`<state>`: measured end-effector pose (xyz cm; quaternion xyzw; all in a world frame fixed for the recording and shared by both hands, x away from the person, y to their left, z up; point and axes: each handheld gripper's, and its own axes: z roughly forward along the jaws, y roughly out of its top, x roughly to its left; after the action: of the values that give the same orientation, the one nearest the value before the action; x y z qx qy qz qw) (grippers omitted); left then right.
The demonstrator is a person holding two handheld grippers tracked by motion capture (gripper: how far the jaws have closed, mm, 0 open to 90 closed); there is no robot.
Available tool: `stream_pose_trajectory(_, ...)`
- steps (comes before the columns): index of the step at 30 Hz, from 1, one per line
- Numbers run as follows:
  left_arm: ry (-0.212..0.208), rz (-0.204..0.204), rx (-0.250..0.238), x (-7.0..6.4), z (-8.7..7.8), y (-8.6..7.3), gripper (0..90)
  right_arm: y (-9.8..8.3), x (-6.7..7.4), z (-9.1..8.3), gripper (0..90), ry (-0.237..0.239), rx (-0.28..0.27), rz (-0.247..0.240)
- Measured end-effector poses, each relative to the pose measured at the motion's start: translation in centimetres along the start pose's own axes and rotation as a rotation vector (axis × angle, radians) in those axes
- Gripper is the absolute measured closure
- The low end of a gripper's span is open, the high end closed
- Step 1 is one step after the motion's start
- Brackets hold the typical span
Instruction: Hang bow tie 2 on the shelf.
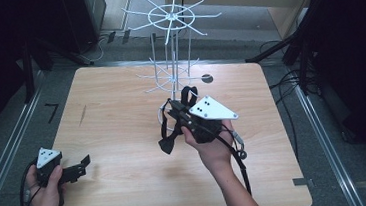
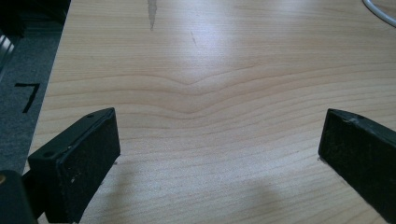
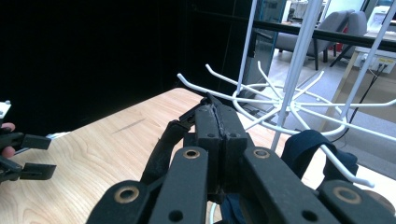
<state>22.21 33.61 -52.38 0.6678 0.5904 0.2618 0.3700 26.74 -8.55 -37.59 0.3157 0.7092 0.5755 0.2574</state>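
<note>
A white wire rack (image 1: 167,18) with two tiers of hooks stands at the far middle of the wooden table (image 1: 117,119). My right gripper (image 1: 172,105) is lifted just in front of its lower tier, shut on a black strap (image 1: 165,134) that hangs down to the left. In the right gripper view the jaws (image 3: 217,112) press together on the thin strap (image 3: 161,144). A dark looped part of it (image 3: 303,142) lies against a white hook (image 3: 345,168) of the rack (image 3: 289,100). My left gripper (image 1: 83,164) rests at the near left corner, open and with nothing in it (image 2: 219,144).
A small round dark hole (image 1: 207,78) sits in the tabletop right of the rack. Grey floor and metal rails border the table at left (image 1: 4,148) and right. A cable (image 1: 238,153) trails from the right gripper along the forearm.
</note>
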Motion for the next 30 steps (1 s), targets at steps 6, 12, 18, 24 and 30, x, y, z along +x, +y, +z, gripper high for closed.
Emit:
stream_pose_trajectory(6,-0.001,0.0,0.0,0.0,0.0,0.0,0.0,0.2,-0.3,0.5,90.0,-0.01,0.006,0.0)
stream_pose_trajectory(12,-0.002,0.0,0.001,0.0,0.0,0.0,0.0,0.2,-0.7,0.9,90.0,-0.019,0.014,0.006)
stream_pose_trajectory(18,-0.001,0.001,0.002,-0.1,0.0,0.0,0.0,0.0,-1.2,1.3,90.0,-0.031,0.022,0.019)
stream_pose_trajectory(24,0.0,-0.001,0.001,0.0,0.0,0.0,0.0,-0.1,-1.6,1.8,90.0,-0.042,0.031,0.031)
stream_pose_trajectory(30,0.001,0.001,0.0,0.0,0.0,0.0,0.0,-0.3,-1.9,2.2,90.0,-0.058,0.036,0.044)
